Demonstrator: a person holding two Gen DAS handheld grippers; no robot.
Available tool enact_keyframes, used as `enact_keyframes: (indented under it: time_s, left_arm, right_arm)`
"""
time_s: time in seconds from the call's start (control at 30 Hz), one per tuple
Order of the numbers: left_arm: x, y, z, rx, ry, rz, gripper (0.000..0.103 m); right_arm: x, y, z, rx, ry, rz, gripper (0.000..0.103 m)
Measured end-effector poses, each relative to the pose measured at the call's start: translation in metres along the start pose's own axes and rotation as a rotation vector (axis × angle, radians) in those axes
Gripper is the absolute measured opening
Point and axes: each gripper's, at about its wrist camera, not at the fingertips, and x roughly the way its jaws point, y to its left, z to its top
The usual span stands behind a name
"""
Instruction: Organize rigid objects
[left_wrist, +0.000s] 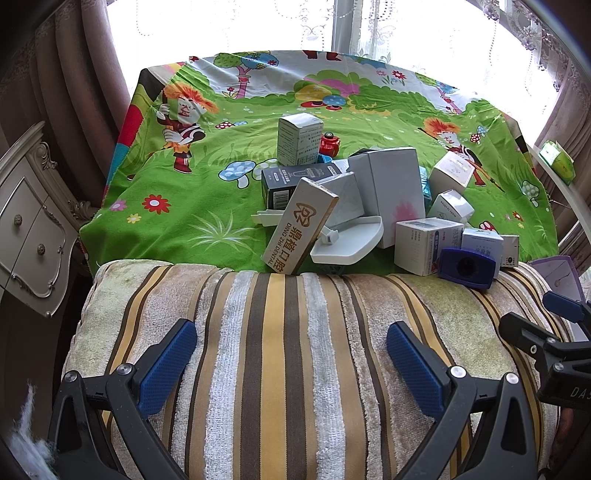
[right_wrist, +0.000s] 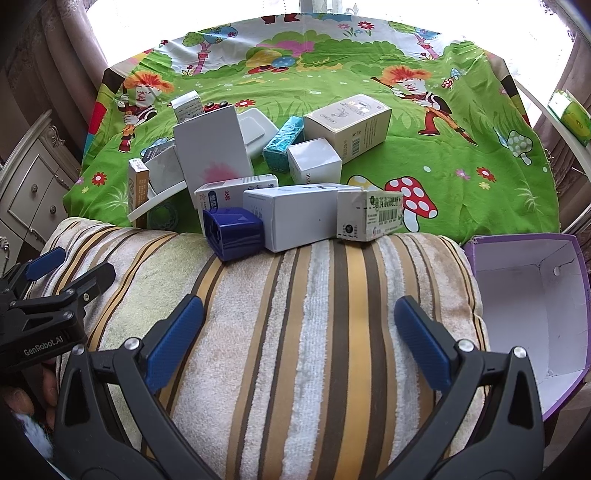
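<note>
A heap of small cartons lies on the green cartoon cloth (left_wrist: 192, 206) (right_wrist: 461, 147). It holds a tan dental box (left_wrist: 299, 225), a tall white box (left_wrist: 395, 188) (right_wrist: 212, 147), a dark blue plastic block (left_wrist: 467, 267) (right_wrist: 236, 232), a long white box (right_wrist: 299, 214), a teal packet (right_wrist: 282, 142) and a white tray (left_wrist: 351, 242). My left gripper (left_wrist: 291, 365) hovers open over the striped towel (left_wrist: 277, 332), short of the heap. My right gripper (right_wrist: 299, 343) is open too, above the same towel (right_wrist: 314, 332). Neither holds anything.
An open purple box (right_wrist: 532, 306) with a white inside stands at the right of the towel. A pale carved drawer cabinet (left_wrist: 26, 229) stands at the left. Curtains and a bright window lie behind the table. A green tissue pack (right_wrist: 570, 116) sits far right.
</note>
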Motion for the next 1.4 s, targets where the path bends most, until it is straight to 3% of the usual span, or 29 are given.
enact_keyframes:
  time_s: [0.37,0.6,1.07,1.17,1.3,1.4]
  left_arm:
    - [-0.002,0.01,0.016,-0.023,-0.015,-0.109,0.102]
    - [0.007,0.022,0.033,-0.056,0.002,-0.208,0.091]
    - [0.05,0.006,0.078,0.09,0.062,-0.112,0.07]
    - [0.055,0.005,0.081,0.11,0.065,-0.094,0.06]
    - [0.059,0.003,0.083,0.124,0.074,-0.091,0.04]
    - [0.059,0.004,0.082,0.12,0.073,-0.101,0.037]
  right_arm:
    - [-0.004,-0.013,0.01,0.0,0.007,0.096,0.103]
    - [-0.002,-0.02,0.024,-0.02,0.009,0.148,0.103]
    - [0.005,-0.053,0.042,-0.074,0.0,0.116,0.103]
    - [0.012,-0.06,0.047,-0.083,0.011,0.115,0.103]
    - [0.023,-0.065,0.053,-0.111,0.034,0.134,0.103]
    - [0.03,-0.068,0.058,-0.148,0.043,0.171,0.103]
